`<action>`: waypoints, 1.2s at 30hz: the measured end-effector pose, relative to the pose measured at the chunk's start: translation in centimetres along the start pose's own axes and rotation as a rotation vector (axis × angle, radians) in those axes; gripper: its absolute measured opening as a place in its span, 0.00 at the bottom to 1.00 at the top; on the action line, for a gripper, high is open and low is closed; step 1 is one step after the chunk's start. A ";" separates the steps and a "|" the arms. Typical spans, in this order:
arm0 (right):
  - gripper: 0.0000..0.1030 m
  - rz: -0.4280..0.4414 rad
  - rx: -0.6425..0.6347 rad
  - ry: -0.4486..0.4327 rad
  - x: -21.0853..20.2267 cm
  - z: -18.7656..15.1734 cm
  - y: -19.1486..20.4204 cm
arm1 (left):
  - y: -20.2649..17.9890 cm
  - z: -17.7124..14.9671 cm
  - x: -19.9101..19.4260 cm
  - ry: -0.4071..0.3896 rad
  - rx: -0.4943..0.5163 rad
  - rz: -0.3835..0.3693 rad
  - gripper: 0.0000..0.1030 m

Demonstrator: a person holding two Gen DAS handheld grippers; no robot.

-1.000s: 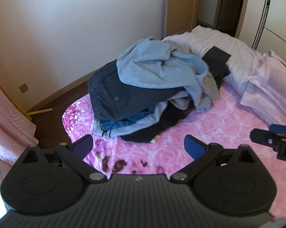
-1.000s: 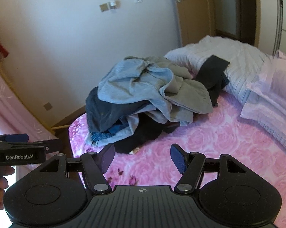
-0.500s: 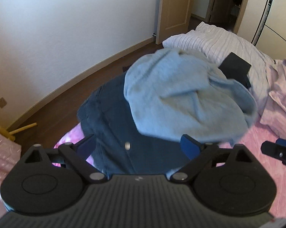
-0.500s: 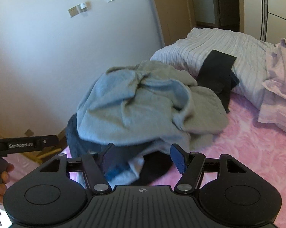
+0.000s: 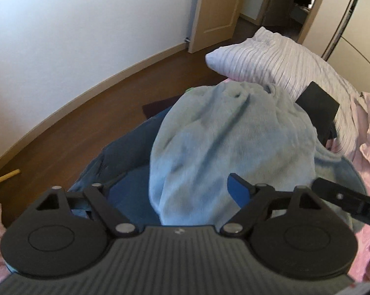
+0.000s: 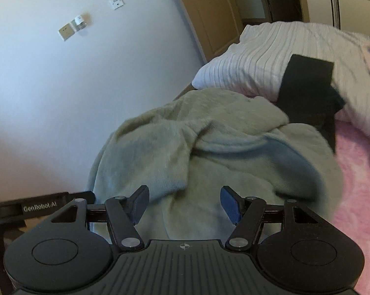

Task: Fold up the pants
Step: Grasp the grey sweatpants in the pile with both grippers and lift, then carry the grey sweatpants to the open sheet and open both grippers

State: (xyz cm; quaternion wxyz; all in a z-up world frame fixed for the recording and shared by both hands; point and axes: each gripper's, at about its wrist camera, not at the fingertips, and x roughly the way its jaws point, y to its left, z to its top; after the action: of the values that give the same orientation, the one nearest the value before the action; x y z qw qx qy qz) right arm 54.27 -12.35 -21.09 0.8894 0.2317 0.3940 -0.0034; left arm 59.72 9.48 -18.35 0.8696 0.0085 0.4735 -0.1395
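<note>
- Bottom centre: left gripper [image 5: 185,191], jaws spread but just been closing, light-grey pants [image 5: 229,147] between them, unpinched.
- Right gripper [image 6: 183,205]: jaws spread over same cloth.
- Judged: pinch top layer only; dark jeans [image 5: 121,157] lie beneath.
- Upper right: pillow [image 5: 278,59].

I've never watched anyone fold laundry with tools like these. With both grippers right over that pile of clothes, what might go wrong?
1. The grey-blue garment lies on top of dark jeans; a grab could catch both layers, or the wrong piece.
2. The pile sits near the bed's edge, above the floor; a pull could drag clothes off.
3. The left gripper, whose jaws have just been closing, and the right gripper are close together and might collide.
</note>
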 end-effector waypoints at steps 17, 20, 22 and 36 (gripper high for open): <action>0.09 0.164 -0.033 -0.332 -5.8 0.6 2.8 | -1.8 1.0 -1.6 -0.093 0.062 -0.220 0.10; 0.08 0.146 -0.018 -0.448 -10.9 0.9 2.7 | -4.2 1.6 -4.9 -0.161 0.109 -0.282 0.02; 0.08 0.116 0.026 -0.508 -14.4 1.0 1.7 | -6.6 1.8 -7.3 -0.209 0.154 -0.325 0.02; 0.06 -0.121 0.066 -1.094 -47.6 -6.0 -6.2 | -28.1 -6.8 -25.7 -0.352 0.451 -0.913 0.03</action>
State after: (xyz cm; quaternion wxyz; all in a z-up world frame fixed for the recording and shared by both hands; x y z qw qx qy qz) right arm 16.11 -23.74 6.30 0.9550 0.2009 -0.1134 -0.1867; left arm 33.88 -10.50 2.45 0.7635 -0.0352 0.2343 -0.6008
